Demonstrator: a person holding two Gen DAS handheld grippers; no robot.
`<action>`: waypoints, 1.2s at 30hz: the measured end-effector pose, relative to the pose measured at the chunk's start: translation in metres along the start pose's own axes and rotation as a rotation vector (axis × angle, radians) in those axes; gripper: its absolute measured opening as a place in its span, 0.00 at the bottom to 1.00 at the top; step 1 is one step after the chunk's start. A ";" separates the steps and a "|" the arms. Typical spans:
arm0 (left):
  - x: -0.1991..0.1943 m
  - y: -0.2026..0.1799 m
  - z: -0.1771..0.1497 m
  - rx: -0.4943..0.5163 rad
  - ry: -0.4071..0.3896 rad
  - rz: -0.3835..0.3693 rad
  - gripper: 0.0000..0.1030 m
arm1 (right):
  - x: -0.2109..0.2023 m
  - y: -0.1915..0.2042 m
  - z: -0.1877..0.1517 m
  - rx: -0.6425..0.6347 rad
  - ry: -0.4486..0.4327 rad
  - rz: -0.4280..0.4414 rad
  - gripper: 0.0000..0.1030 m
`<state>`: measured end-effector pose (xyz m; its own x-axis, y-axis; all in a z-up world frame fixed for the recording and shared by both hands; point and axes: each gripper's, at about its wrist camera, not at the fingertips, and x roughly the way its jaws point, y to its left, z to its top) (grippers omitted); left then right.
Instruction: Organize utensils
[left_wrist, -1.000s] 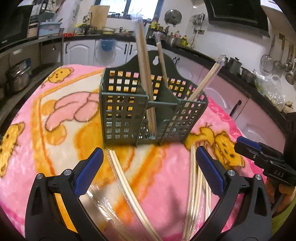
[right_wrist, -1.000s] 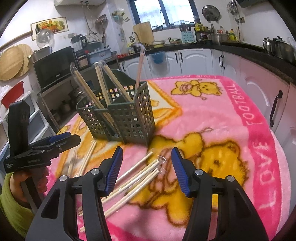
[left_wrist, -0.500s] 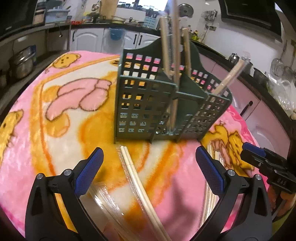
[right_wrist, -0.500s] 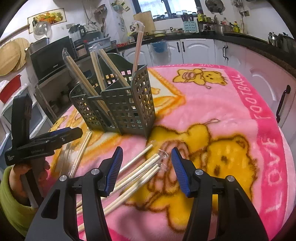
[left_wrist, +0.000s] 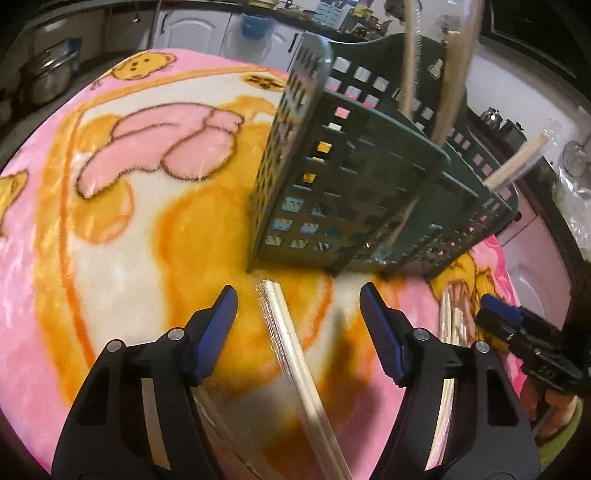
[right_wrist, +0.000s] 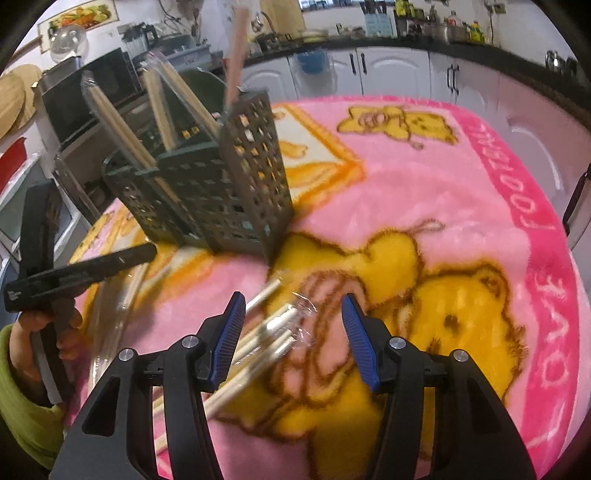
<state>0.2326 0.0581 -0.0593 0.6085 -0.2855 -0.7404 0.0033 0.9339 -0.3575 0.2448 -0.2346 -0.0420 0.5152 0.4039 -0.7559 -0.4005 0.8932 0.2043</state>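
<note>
Nearest in the left wrist view, the left gripper is spread wide and holds nothing; a wrapped chopstick pair lies on the blanket between its fingers, running from the bottom centre up toward the caddy. In the right wrist view the right gripper is likewise spread and empty, poised over a loose bundle of wrapped chopsticks lying at lower centre on the blanketed tabletop. More loose sticks show at the right of the left view. Farther back, left of centre in the right view, stands the green slotted caddy, with several chopstick pairs already leaning upright in its compartments. I would judge the sorting partly done: some pairs are stowed, while a good number on the blanket are yet to be picked up.
</note>
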 end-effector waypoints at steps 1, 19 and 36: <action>0.000 0.001 0.001 -0.002 -0.003 -0.005 0.59 | 0.003 -0.001 0.000 -0.001 0.004 -0.002 0.50; 0.012 0.013 0.007 0.002 -0.021 0.085 0.17 | 0.021 0.002 -0.004 -0.025 0.012 -0.004 0.13; -0.049 -0.008 0.003 0.041 -0.133 -0.020 0.03 | -0.066 0.037 0.015 -0.084 -0.247 0.057 0.03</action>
<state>0.2052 0.0650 -0.0183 0.7081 -0.2756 -0.6501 0.0469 0.9370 -0.3461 0.2071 -0.2249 0.0249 0.6548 0.4986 -0.5680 -0.4909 0.8520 0.1820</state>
